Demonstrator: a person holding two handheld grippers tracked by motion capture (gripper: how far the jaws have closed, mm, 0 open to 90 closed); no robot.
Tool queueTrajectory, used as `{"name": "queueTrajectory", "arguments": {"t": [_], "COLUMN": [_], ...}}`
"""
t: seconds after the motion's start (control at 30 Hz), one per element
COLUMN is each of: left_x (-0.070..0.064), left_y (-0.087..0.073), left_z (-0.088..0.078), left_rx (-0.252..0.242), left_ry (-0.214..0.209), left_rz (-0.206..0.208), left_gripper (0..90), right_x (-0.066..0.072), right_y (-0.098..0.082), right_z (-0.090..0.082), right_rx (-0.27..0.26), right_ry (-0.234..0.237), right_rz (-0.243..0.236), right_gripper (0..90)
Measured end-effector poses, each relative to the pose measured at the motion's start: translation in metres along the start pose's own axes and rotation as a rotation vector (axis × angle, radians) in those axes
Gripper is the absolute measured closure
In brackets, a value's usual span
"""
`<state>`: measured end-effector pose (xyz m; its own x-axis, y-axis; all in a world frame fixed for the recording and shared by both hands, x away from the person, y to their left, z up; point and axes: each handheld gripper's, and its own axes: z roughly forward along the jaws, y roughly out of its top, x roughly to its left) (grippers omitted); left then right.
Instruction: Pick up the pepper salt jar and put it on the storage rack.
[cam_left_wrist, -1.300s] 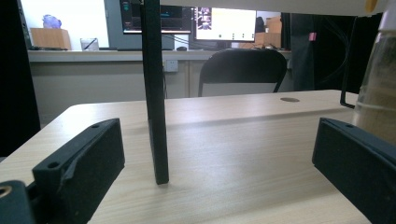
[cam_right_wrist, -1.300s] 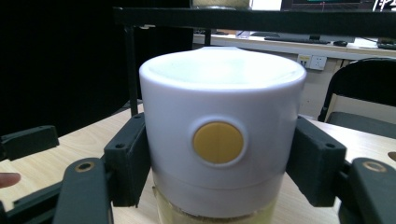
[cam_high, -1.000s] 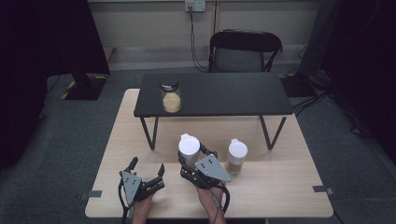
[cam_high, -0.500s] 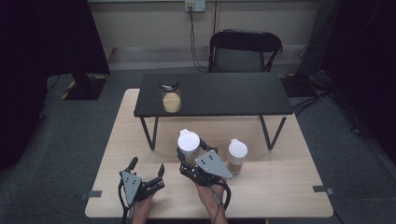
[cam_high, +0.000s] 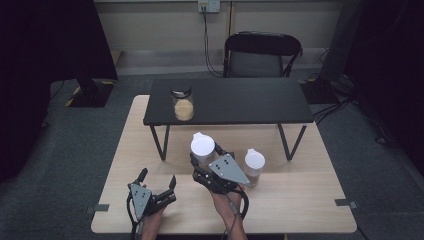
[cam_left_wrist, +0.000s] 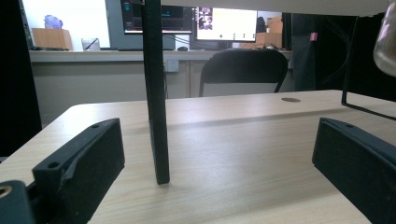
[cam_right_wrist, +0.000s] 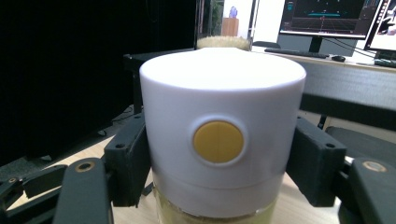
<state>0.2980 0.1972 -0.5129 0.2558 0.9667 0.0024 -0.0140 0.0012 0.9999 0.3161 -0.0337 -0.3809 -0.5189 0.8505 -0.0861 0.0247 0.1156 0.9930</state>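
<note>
My right tool (cam_high: 202, 159) squeezes a white-capped jar (cam_right_wrist: 222, 140) above the surface (cam_high: 300, 200). My left tool (cam_high: 156, 180) sits wide open, holding nothing.

The jar (cam_right_wrist: 219, 140) in the black jaws has a white lid with a round yellow button; its clear body shows pale yellow grains. A second white-lidded jar (cam_high: 253, 166) has a tan fill. The table (cam_high: 310, 200) is light wood grain, the low table (cam_high: 240, 100) matt black, the chair (cam_high: 262, 52) black, and the floor (cam_high: 80, 165) dark grey.
</note>
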Motion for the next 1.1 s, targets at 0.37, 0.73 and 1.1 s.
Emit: {"name": "queueTrajectory", "arguments": {"t": [0.37, 0.73, 1.1], "left_x": [0.0, 0.0, 0.0], "left_y": [0.0, 0.0, 0.0], "left_z": [0.0, 0.0, 0.0], "left_rx": [0.0, 0.001, 0.001], "left_ry": [0.001, 0.001, 0.002], "left_rz": [0.0, 0.0, 0.001], "left_gripper": [1.9, 1.9, 1.9], "right_x": [-0.012, -0.024, -0.028], "right_y": [0.028, 0.052, 0.068], "right_z": [0.003, 0.007, 0.012], "right_rx": [-0.012, -0.028, -0.021], "right_ry": [-0.003, -0.002, -0.015], "right_rz": [-0.025, -0.009, -0.007], "right_gripper": [29.7, 29.7, 29.7]}}
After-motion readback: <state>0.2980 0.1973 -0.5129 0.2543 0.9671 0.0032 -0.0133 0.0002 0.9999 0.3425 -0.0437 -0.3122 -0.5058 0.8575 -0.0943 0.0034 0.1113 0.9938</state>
